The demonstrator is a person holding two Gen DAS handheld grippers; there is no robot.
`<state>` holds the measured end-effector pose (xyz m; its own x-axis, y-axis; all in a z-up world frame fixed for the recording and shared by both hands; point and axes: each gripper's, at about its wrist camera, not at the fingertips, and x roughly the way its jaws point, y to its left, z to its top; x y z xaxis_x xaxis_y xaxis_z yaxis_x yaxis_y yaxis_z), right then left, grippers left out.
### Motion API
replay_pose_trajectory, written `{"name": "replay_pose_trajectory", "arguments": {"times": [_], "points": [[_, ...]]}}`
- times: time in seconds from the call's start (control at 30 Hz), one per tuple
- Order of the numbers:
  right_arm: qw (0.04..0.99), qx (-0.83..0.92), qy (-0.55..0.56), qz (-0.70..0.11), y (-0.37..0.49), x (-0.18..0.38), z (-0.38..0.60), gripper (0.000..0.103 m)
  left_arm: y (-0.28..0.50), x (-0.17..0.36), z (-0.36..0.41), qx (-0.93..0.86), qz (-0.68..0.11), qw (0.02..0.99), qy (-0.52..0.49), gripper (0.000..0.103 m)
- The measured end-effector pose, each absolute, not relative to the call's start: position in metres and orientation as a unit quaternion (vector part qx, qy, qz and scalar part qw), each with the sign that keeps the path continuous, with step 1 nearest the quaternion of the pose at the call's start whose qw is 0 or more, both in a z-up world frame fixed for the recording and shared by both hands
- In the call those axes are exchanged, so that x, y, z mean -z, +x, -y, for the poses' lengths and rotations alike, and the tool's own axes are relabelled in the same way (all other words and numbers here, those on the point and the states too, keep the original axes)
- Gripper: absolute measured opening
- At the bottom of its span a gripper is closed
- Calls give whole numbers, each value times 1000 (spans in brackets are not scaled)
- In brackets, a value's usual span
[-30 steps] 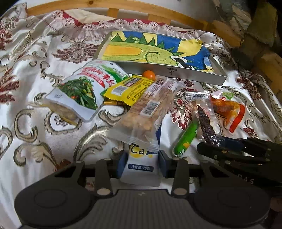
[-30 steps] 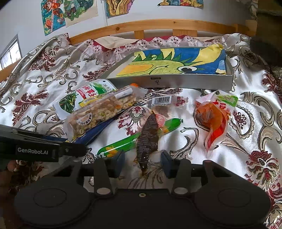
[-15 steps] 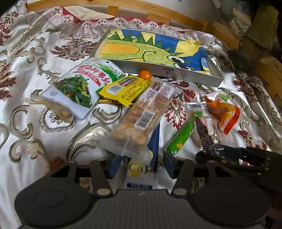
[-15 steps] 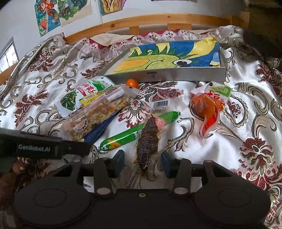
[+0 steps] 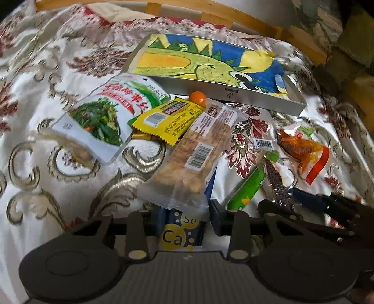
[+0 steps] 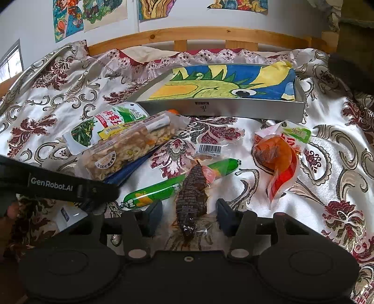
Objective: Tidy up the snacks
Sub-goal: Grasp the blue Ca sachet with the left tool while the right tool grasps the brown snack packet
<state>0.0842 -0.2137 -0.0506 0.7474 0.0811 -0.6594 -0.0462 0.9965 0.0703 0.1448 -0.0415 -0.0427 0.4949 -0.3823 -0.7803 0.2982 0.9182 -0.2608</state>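
Left gripper (image 5: 185, 218) fingers closing on the dark-blue "Ca" sachet (image 5: 180, 235) at 6 o'clock, under the clear nut-bar packet (image 5: 194, 154), which may be dragged along. Right gripper (image 6: 189, 216) fingers closing around the dark dried-fish pack (image 6: 191, 194), no contact visible.

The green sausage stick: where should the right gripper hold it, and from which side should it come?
Grip the green sausage stick near its lower-left end, across its narrow width, coming from above. It lies flat and slanted on the bedspread, and the dark dried snack covers its middle.

Wooden headboard (image 6: 201, 37), drawings (image 6: 67, 18) on wall (image 6: 35, 28)
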Motion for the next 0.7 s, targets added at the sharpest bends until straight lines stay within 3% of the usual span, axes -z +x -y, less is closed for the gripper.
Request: {"name": "replay_pose_trajectory", "arguments": {"times": [0.33, 0.6, 0.7], "points": [[944, -18, -11, -328, 71, 32, 211, 51, 129, 33, 13, 220, -506, 802, -229, 33], [946, -13, -20, -322, 61, 20, 218, 50, 114, 10, 21, 221, -498, 810, -217, 32], [946, -12, -33, -322, 56, 17, 216, 45, 105, 3, 24, 223, -492, 815, -211, 32]]}}
